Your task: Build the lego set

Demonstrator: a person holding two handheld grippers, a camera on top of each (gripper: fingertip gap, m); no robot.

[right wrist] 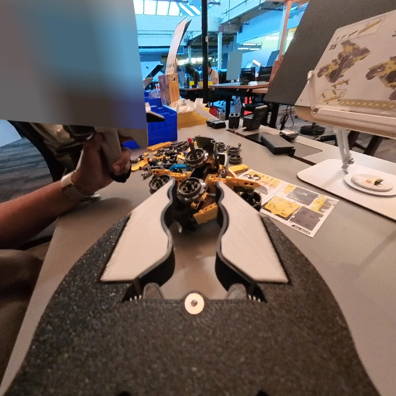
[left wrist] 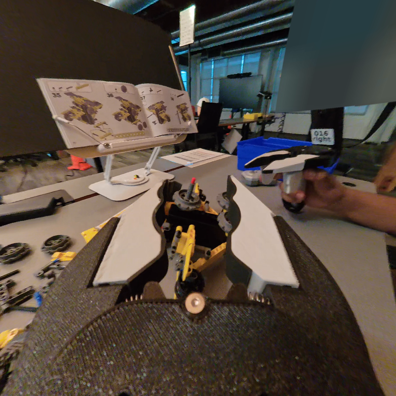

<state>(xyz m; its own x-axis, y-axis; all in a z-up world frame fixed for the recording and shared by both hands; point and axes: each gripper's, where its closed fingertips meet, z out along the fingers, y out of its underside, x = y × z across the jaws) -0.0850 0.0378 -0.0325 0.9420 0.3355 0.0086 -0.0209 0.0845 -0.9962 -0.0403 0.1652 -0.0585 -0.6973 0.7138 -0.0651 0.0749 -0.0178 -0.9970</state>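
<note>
At the centre of the left wrist view the left gripper (left wrist: 196, 214) has its two white-faced fingers (left wrist: 137, 231) closed in on a yellow and black brick-built vehicle model (left wrist: 188, 227), the inner edges of both fingers pressed against the model's sides, so it is holding the model just above the grey counter (left wrist: 321, 257). A grey toothed wheel (left wrist: 188, 198) with a black axle tipped in red stands up at the model's far end. At the right edge of that view a hand (left wrist: 317, 192) grips the handle of the right gripper (left wrist: 255, 166), whose fingertips lie almost together with nothing between them, in front of a blue bin (left wrist: 257, 150). In the right wrist view the right gripper (right wrist: 195, 185) frames the same model (right wrist: 201, 192) at mid-frame, its jaws narrow and apart from the model. Behind the model a scatter of loose yellow and black pieces (right wrist: 162, 156) covers the counter, and a yellow sticker sheet (right wrist: 295, 203) lies flat at centre right. An open instruction booklet (left wrist: 115, 111) rests on a white stand (left wrist: 130, 184) in the upper left of the left wrist view. Black tyres (left wrist: 55, 244) lie at the lower left.
</note>
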